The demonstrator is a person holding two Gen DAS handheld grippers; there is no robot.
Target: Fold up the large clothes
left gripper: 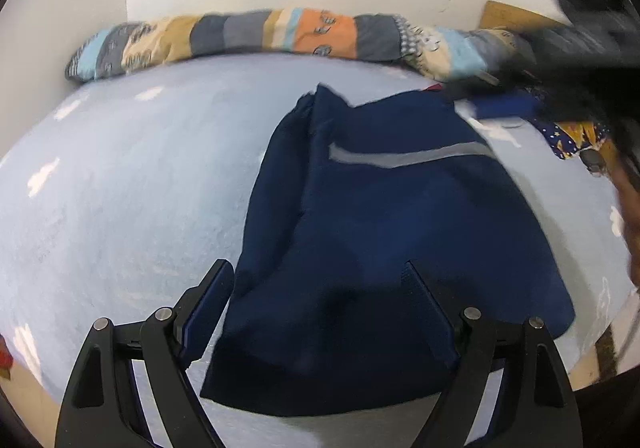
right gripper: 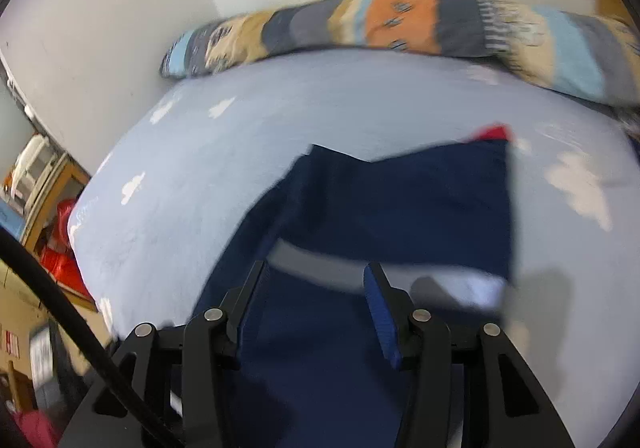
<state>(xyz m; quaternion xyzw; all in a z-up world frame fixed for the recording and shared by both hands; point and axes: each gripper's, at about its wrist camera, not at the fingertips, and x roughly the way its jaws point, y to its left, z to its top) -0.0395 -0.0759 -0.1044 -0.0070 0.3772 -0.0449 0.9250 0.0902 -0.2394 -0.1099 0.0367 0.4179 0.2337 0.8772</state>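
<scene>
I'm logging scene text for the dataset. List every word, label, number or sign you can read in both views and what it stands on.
No readable text in either view.
Patchwork bolster: small printed motifs, pictures rather than letters.
Navy garment: a plain grey stripe, no lettering.
Light blue sheet: white cloud shapes only.
White and red patch at the lower left of the right wrist view: too blurred to read.

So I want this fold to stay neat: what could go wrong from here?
1. Both the left gripper and the right gripper are open just over the navy garment, so either could snag and drag a folded layer.
2. The garment's near corner lies close to the edge of the bed and may slip off.
3. The far edge looks uneven, so the next fold may go crooked.
</scene>
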